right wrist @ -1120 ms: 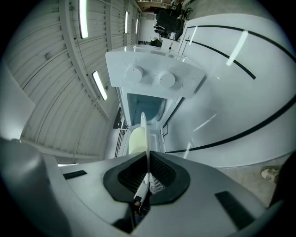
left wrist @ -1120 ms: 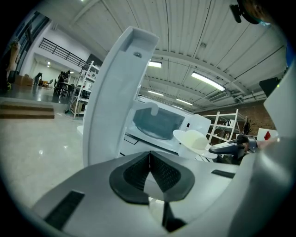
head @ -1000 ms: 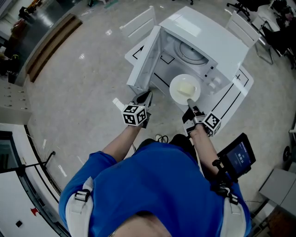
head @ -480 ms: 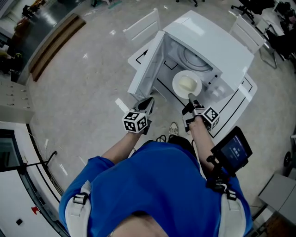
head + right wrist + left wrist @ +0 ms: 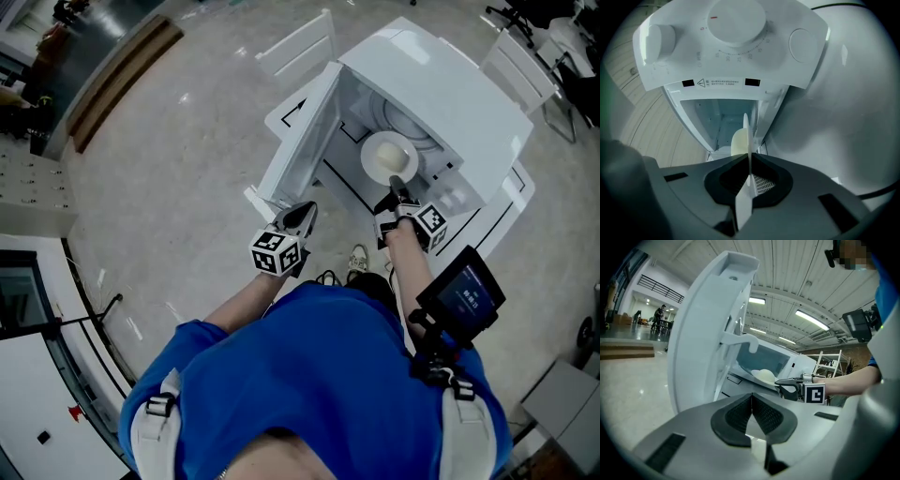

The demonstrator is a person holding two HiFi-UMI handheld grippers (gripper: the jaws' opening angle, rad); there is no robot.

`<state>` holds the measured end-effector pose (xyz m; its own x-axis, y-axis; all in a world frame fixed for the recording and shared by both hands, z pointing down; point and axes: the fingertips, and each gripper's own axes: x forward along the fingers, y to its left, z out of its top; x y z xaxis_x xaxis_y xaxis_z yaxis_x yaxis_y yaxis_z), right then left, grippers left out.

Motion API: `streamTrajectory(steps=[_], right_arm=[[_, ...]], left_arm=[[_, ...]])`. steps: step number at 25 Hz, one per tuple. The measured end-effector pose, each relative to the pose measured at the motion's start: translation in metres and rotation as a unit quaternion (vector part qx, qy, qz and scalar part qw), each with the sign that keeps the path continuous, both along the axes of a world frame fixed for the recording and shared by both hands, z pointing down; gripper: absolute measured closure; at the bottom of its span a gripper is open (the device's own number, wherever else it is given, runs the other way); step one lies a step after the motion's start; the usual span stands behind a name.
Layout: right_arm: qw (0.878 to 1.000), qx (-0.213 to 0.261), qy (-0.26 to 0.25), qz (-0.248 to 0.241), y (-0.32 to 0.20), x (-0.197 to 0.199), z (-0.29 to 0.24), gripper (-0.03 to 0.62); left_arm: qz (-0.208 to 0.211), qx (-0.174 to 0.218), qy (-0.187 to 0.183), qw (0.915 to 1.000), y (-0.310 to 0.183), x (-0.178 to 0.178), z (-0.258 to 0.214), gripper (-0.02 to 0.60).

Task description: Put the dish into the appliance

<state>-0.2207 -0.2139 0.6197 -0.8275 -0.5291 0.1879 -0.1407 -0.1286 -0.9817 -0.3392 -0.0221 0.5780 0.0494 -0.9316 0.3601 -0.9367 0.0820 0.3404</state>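
The white microwave (image 5: 441, 84) stands with its door (image 5: 305, 141) swung open to the left. My right gripper (image 5: 397, 184) is shut on the rim of a pale round dish (image 5: 389, 157), which hangs at the mouth of the cavity, in front of the glass turntable (image 5: 408, 117). In the right gripper view the dish (image 5: 739, 140) runs edge-on between the pads, with the open cavity (image 5: 719, 119) straight ahead. My left gripper (image 5: 305, 216) is shut and empty, just below the door's outer edge. From the left gripper view, its shut gripper (image 5: 751, 399) faces the door (image 5: 708, 333) and the dish (image 5: 764, 376).
The microwave sits on a white table (image 5: 511, 202) with black line markings. White chairs (image 5: 300, 42) stand behind it on the pale floor. The control panel with a large dial (image 5: 736, 18) lies beside the cavity. A dark screen (image 5: 461, 292) is strapped near the person's right arm.
My right gripper has carried the dish forward from in front of the microwave to the cavity mouth. The left gripper has stayed by the open door.
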Motion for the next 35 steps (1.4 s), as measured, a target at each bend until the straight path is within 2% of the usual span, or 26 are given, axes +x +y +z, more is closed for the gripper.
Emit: streamTrajectory(steps=[5,25,35], right_arm=[[1.0,-0.015,-0.004,0.017,-0.03,-0.019,0.022,0.582],[0.997,-0.02,-0.011,0.076,-0.05,-0.021,0.003,0.582],[0.995,0.001,0.032,0.094,-0.056,-0.028,-0.001,0.582]], left_arm=[[-0.001,-0.006,0.001,1.0,-0.017,-0.01,0.013,0.575],[-0.005,-0.01,-0.009,0.9999,-0.014,-0.008,-0.008,0.575],[0.006,-0.011,-0.01,0.9999,-0.025,0.0,-0.011,0.575]])
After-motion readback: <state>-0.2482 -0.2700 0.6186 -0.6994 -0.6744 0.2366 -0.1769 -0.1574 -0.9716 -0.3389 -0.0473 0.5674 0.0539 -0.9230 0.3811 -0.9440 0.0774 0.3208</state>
